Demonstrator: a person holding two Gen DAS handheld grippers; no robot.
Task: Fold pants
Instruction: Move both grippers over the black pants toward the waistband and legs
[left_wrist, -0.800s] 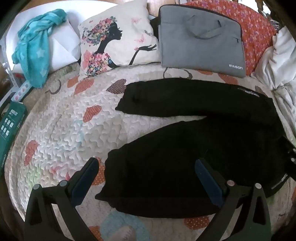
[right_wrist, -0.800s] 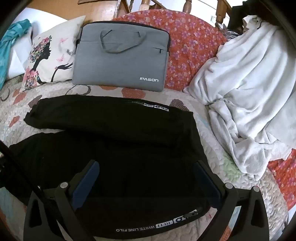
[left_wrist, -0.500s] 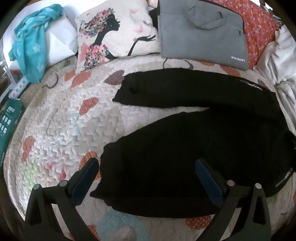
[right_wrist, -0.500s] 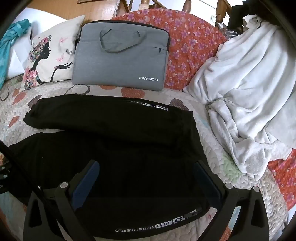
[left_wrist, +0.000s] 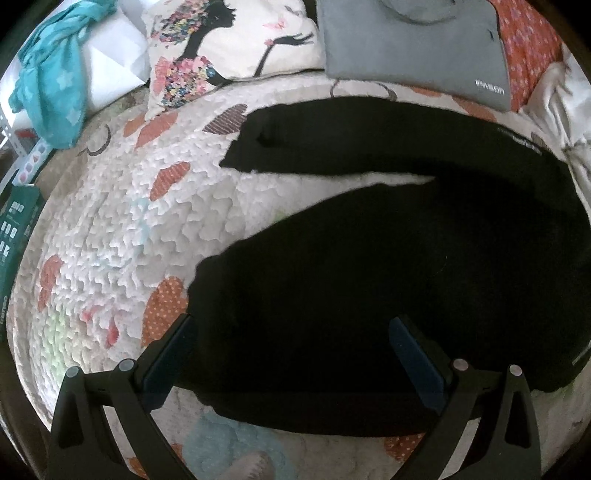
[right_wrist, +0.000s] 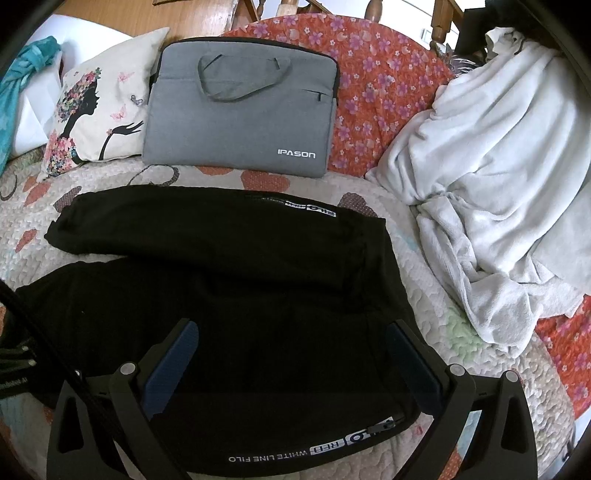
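While lying flat with legs splayed on the quilt (left_wrist: 110, 236), black pants (right_wrist: 229, 295) awaiting folding, left gripper (left_wrist: 291, 354) and right gripper (right_wrist: 291, 354) hovering spread wide, gripping nothing, nearing hem and waistband.

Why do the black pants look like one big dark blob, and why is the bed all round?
In the left wrist view the pants go flat black, folds lost, edges slightly blurred; in the right wrist view the picture is sharper, with creases and white lettering showing. Both fisheye lenses bend the quilt round, with dark corners.
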